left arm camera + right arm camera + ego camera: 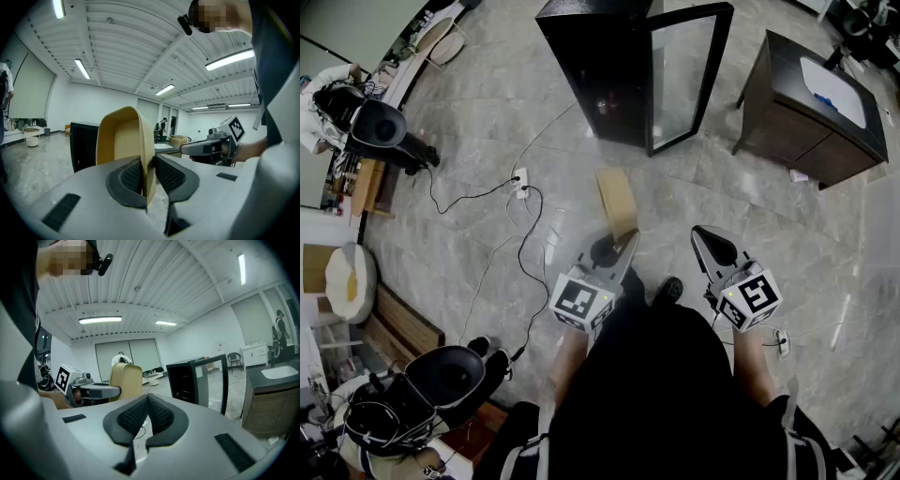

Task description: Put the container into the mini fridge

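The tan container (617, 199) is a thin-walled open box, held on edge above the floor. My left gripper (619, 242) is shut on one side wall of it; in the left gripper view the container (123, 140) stands up between the dark pads (132, 176). Ahead stands the black mini fridge (602, 58) with its glass door (686, 77) swung open; it also shows as the mini fridge (83, 145) and the mini fridge (186, 380). My right gripper (705, 236) hangs beside the left one, shut and empty, its pads (159, 414) touching.
A dark cabinet (814, 111) with a white basin stands right of the fridge. Cables and a power strip (521, 180) lie on the grey stone floor to the left. Black stools (382, 127) and a seated person (328, 94) are at the far left.
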`<state>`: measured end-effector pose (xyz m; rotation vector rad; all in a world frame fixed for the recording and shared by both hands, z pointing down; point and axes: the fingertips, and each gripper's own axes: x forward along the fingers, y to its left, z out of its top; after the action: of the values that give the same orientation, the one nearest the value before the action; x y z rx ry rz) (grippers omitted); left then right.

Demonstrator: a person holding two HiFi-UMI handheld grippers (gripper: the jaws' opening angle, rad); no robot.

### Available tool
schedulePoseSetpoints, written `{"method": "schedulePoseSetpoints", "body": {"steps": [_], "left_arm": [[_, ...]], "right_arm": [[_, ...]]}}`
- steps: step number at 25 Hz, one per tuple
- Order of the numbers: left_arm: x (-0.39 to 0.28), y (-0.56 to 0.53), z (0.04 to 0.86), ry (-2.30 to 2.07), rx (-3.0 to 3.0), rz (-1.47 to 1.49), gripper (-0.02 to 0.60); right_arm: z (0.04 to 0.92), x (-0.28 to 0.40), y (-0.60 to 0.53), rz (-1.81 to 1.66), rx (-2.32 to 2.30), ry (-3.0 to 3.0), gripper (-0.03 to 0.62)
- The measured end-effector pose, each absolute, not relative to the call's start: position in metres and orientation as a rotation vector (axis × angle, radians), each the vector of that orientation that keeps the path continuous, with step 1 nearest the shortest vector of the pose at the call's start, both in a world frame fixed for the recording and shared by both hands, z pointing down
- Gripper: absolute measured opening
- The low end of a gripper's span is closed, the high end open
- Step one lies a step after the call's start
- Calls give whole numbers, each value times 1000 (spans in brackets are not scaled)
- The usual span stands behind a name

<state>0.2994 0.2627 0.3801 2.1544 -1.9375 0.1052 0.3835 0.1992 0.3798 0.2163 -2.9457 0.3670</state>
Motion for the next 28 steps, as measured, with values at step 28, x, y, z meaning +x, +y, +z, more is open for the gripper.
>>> {"method": "schedulePoseSetpoints", "body": {"steps": [28], "left_arm": [[48, 225, 403, -1785, 2307, 232, 77]], "right_arm": [[384, 136, 172, 340, 386, -2889, 18]]}}
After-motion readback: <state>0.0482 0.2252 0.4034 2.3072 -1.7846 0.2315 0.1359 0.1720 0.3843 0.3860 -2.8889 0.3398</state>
